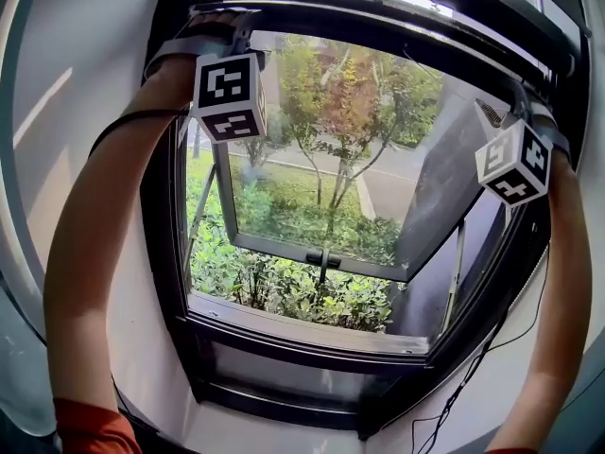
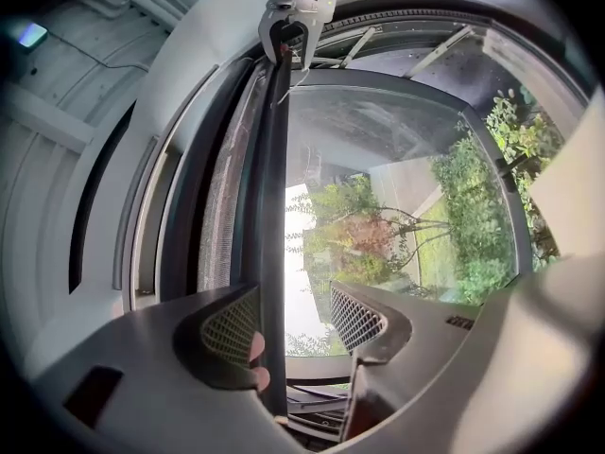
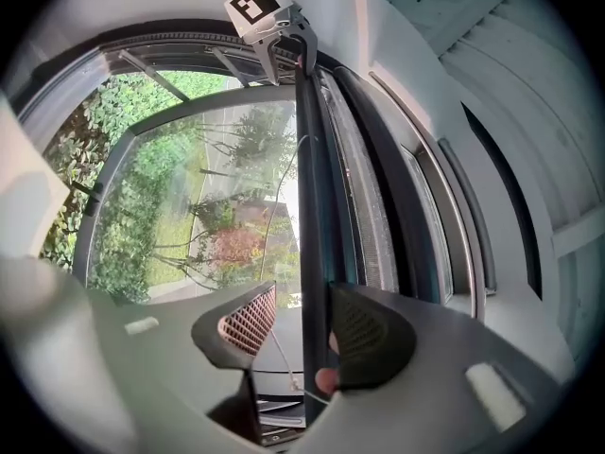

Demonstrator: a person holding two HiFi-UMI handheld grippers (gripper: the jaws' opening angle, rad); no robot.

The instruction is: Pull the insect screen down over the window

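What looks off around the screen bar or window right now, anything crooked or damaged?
Nothing stands out. The screen bar sits between the open jaws of the left gripper and right gripper. The window frame and glass look intact.

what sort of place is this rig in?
Indoors, probably a room in a building, right at a window. The cues are a dark metal window frame set in a pale wall, an outward-tilted glass sash, and green shrubs outside below it.
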